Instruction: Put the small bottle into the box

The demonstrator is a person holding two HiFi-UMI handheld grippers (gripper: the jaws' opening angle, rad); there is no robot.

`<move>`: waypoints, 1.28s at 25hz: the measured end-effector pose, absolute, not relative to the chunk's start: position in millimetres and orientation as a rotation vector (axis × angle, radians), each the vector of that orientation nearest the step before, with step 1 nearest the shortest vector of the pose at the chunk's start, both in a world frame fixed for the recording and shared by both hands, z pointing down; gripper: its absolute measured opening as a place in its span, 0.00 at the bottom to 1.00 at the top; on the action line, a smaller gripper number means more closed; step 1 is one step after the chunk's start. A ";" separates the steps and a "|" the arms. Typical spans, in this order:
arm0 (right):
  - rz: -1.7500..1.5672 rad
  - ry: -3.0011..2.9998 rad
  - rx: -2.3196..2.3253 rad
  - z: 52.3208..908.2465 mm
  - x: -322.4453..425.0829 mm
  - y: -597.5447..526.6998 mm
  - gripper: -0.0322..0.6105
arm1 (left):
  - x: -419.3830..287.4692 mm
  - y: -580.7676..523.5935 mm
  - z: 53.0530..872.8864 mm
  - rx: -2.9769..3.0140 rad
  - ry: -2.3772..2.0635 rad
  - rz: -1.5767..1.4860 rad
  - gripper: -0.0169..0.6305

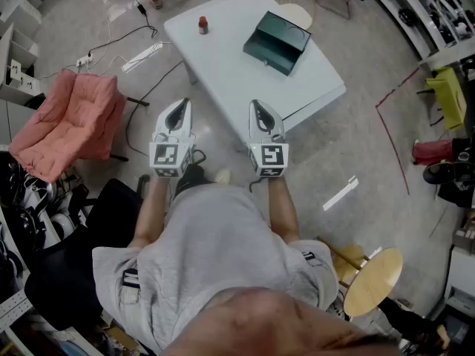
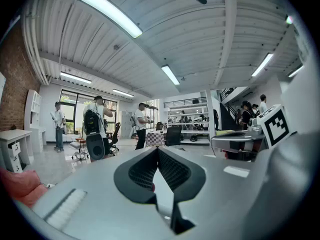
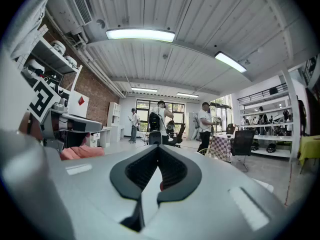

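Observation:
In the head view the small bottle [image 1: 202,26], red-brown with a light cap, stands upright near the far left corner of the white table [image 1: 223,65]. The dark green box [image 1: 278,41] lies at the table's far right, its lid raised. My left gripper [image 1: 180,107] and right gripper [image 1: 257,107] are held side by side short of the table's near edge, pointing at it. Both are shut with nothing in them. In each gripper view the dark fingertips [image 2: 158,150] [image 3: 159,148] meet over the table top.
A pink armchair [image 1: 70,121] stands left of the table, with cables [image 1: 119,43] on the floor behind it. A round wooden stool [image 1: 373,280] is at the lower right, a black chair [image 1: 67,273] at the lower left. Several people [image 2: 97,124] stand far off.

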State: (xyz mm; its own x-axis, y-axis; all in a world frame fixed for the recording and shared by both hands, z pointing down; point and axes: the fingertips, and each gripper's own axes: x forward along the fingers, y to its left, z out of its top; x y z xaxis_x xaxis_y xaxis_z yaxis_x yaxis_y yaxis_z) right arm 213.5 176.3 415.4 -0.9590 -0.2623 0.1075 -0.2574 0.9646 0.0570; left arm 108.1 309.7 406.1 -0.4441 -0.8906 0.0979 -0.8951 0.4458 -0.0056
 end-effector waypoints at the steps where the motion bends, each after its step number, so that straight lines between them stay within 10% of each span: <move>1: -0.053 -3.004 0.390 416.7 213.9 176.5 0.05 | 108.3 310.3 405.9 1.610 -2.604 0.087 0.04; 32: -0.096 -2.993 0.340 425.8 119.3 133.7 0.05 | 16.7 262.1 412.6 1.601 -2.617 0.111 0.04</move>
State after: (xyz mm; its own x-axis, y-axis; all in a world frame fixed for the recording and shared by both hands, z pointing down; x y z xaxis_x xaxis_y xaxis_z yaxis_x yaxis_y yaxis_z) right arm 119.3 133.7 425.8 -0.9665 -0.2272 0.1189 -0.2191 0.9726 0.0774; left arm 16.7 262.1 412.6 -0.4541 -0.8855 0.0981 -0.8906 0.4541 -0.0243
